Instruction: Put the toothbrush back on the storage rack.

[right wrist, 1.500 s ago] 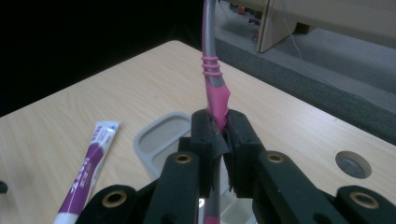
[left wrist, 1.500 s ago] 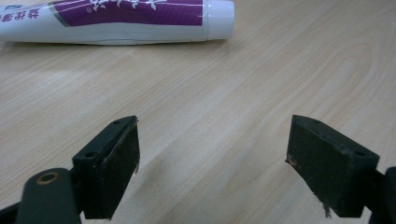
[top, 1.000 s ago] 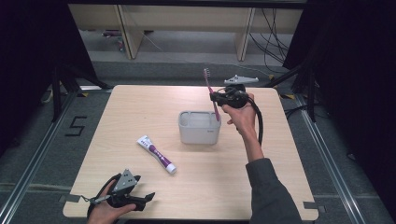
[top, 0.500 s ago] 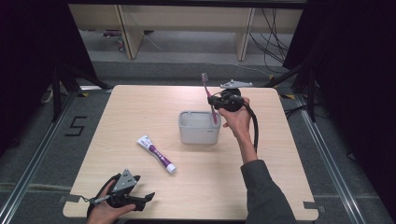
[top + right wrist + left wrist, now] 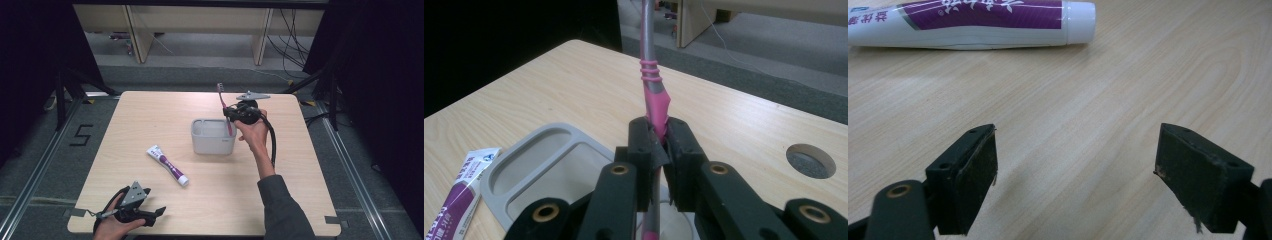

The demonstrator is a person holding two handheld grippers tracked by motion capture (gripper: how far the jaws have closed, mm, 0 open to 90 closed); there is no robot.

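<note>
I have the right gripper clamped on the toothbrush, pads pressed flat against the pink part of its handle, as the right gripper view confirms. The brush stands close to upright, bristle head on top and leaning a little toward the table's left in the high view, lower end pointing down into the grey holder.

The relation that governs the coming move is vertical alignment: the brush's long axis runs nearly straight up and down, and the holder's open top lies directly beneath it. In the right gripper view the handle's lower end sits over the small round opening at the holder's right end, beside the wider rectangular compartment. I cannot tell from these views whether the tip has already entered that opening or hangs just above it. My judgement is that the brush only needs to go straight down along its own axis; any sideways drift risks catching the rim or tipping the holder.

The left gripper rests near the front left edge of the table, jaws spread wide with nothing between them. The toothpaste tube lies flat just ahead of it, its long axis crossing the left gripper view, cap end to the right there. The left gripper is clearly nearer the tube; the right hand is well apart from it and occupied.
</note>
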